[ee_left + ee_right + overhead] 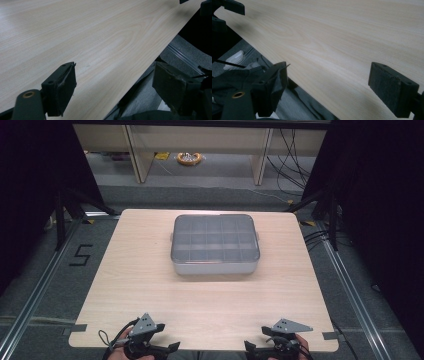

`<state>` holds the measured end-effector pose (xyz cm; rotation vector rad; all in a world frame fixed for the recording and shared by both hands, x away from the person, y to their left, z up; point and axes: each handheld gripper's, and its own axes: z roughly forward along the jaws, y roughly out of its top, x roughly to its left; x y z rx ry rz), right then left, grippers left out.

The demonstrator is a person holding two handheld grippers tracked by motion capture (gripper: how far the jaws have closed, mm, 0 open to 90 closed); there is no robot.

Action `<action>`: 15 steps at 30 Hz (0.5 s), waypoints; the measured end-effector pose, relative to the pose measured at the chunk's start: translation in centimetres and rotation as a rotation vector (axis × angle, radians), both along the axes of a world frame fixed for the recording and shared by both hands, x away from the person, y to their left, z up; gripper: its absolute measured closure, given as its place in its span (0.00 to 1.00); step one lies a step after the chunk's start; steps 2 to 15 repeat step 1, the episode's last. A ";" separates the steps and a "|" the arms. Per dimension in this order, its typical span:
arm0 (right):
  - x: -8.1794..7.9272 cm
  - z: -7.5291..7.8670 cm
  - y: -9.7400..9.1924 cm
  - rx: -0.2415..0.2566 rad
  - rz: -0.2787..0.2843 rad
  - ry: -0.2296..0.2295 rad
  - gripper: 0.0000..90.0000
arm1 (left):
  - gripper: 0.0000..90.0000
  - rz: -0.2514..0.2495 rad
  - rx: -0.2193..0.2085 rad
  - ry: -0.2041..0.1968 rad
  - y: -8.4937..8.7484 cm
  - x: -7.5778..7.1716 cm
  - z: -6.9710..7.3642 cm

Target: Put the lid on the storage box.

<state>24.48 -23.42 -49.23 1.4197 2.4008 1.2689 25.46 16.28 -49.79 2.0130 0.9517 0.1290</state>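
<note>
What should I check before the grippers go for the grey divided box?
1. Left gripper open, nothing between its fingers: ok.
2. Right gripper open and empty: ok.
3. Grey divided box flat on the table, square to the near edge: ok.
4. Clear lid on the box closed: looks closed; latch state cannot tell.
5. Path from both grippers at the near edge to the box, bare wood between: ok.
6. Contents of the compartments: cannot tell, too small through the lid.
</note>
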 end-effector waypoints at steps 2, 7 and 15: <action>0.0 0.0 0.0 0.000 0.000 0.000 0.19 | 0.21 0.000 0.000 0.000 0.0 0.0 0.0; 0.0 0.0 0.0 0.000 0.000 0.000 0.19 | 0.21 0.000 0.000 0.000 0.0 0.0 0.0; 0.0 0.0 0.0 0.000 0.000 0.000 0.19 | 0.21 0.000 0.000 0.000 0.0 0.0 0.0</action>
